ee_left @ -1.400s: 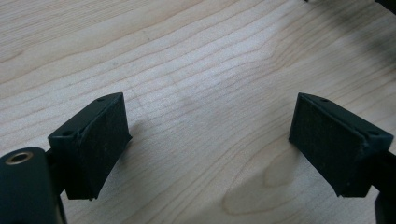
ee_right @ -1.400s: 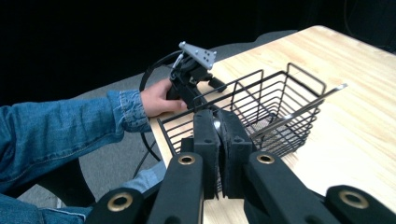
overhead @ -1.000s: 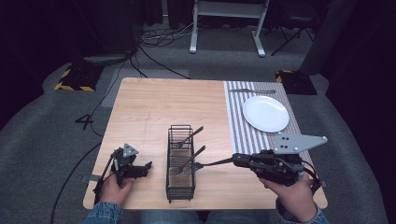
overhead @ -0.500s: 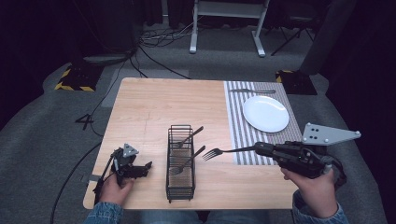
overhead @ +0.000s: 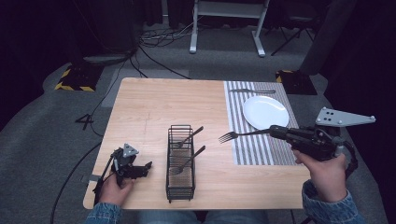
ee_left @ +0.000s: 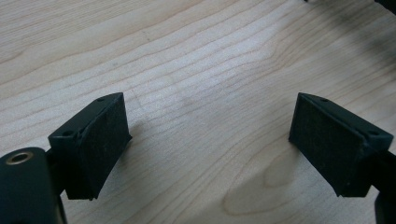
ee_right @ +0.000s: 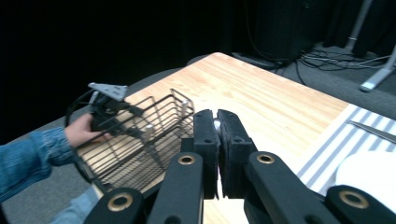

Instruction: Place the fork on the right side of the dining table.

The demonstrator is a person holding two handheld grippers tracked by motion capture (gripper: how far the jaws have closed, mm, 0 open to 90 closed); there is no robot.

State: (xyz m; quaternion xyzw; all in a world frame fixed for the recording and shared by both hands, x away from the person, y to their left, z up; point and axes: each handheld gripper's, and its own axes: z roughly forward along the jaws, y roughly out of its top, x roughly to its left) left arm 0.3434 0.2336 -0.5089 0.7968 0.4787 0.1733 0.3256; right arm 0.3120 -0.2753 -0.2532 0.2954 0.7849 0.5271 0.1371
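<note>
Wooden table point(overhead: 149, 107): your right gripper point(overhead: 276, 132), clamping the fork point(overhead: 236, 136), carries it level toward the plate point(overhead: 265, 112); left gripper point(overhead: 142, 168) empty, agape.

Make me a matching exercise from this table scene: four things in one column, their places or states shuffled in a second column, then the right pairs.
Things
1. fork
2. plate
3. wire basket
4. left gripper

Places or states
A. open above bare wood
B. on the striped mat
C. clamped in the right gripper
D. holding two utensils

Pairs: 1-C, 2-B, 3-D, 4-A
</note>
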